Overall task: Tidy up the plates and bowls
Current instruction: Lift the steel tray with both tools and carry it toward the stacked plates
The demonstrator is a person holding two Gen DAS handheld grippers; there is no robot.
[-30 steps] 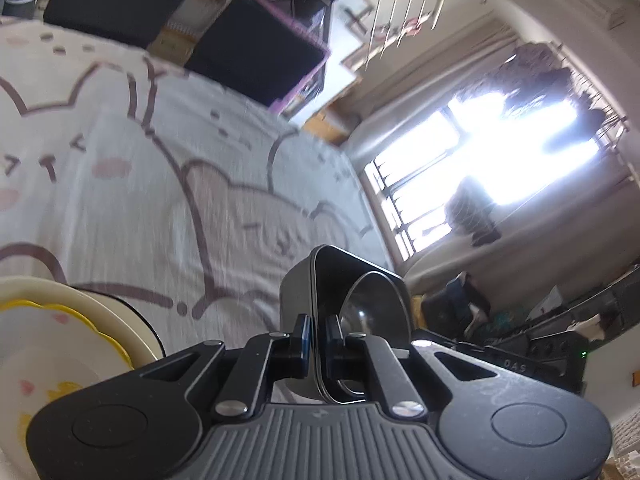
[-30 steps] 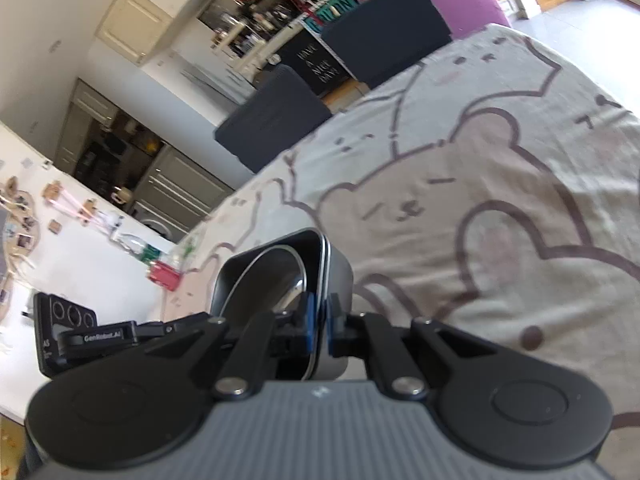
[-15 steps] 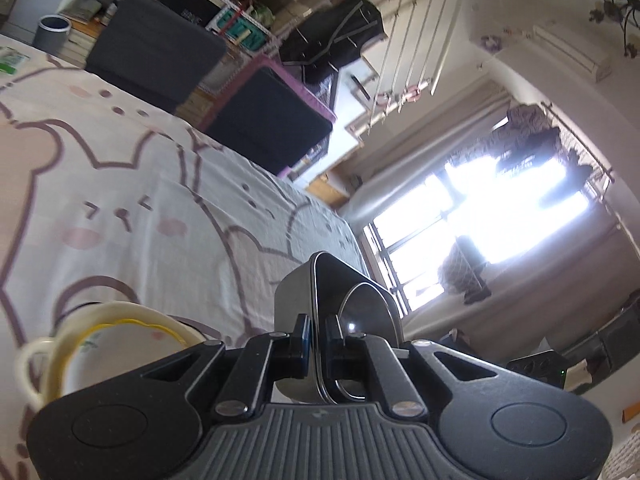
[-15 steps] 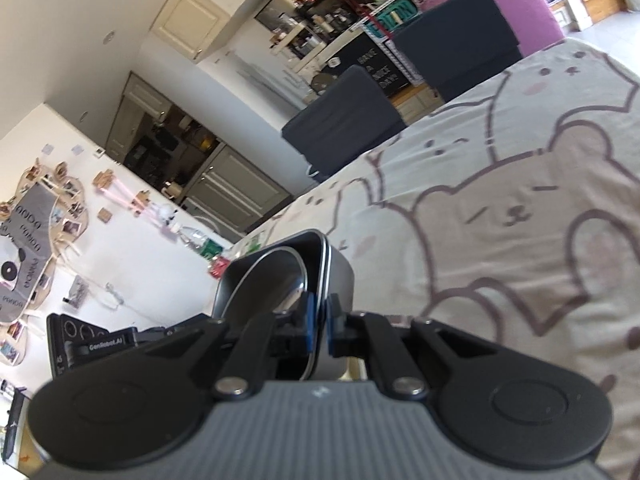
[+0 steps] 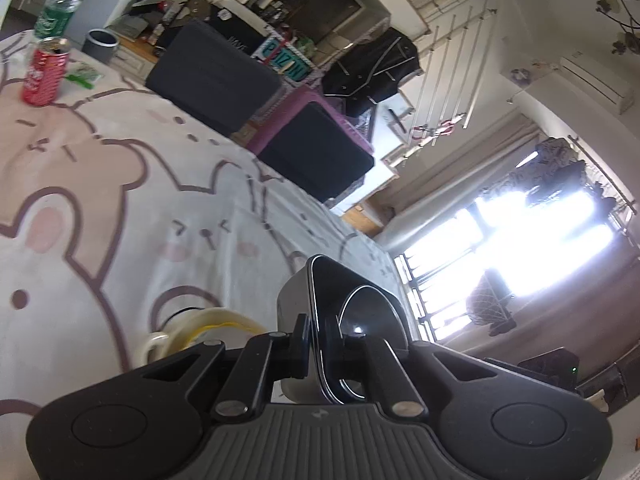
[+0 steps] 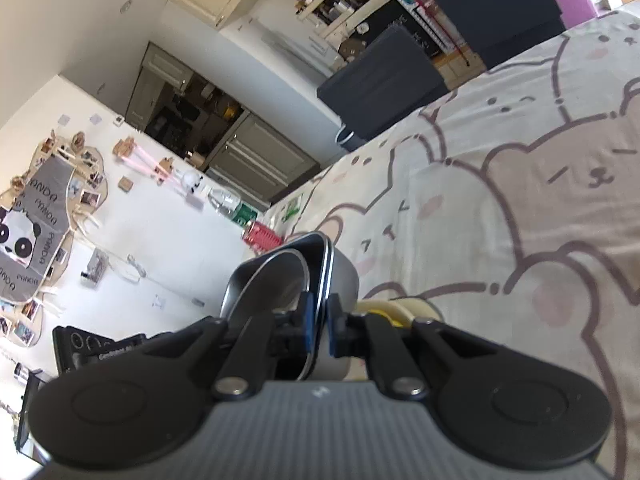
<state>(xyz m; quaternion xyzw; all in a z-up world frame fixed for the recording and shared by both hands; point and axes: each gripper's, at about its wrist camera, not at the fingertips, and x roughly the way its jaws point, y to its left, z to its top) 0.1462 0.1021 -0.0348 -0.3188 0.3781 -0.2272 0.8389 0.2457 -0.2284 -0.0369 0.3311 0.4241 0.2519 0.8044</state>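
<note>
A dark grey square bowl [image 5: 360,312] with a shiny inside is held up above the table, tilted. My left gripper [image 5: 318,340] is shut on one wall of it. My right gripper [image 6: 318,320] is shut on the opposite wall of the same bowl [image 6: 280,280]. A cream bowl with a yellow rim and a side handle [image 5: 192,328] sits on the tablecloth just below and behind the grey bowl; its edge shows in the right wrist view [image 6: 400,308].
The table has a bear-print cloth [image 5: 120,208]. A red can [image 5: 42,72] and a clear bottle [image 5: 60,0] stand at its far left corner. Dark chairs [image 5: 216,76] line the far edge. A bright window [image 5: 520,240] is at right.
Both grippers have lifted and tilted up with the grey bowl; the cream bowl has dropped lower and smaller in the left wrist view, and the can and bottle have come into view.
</note>
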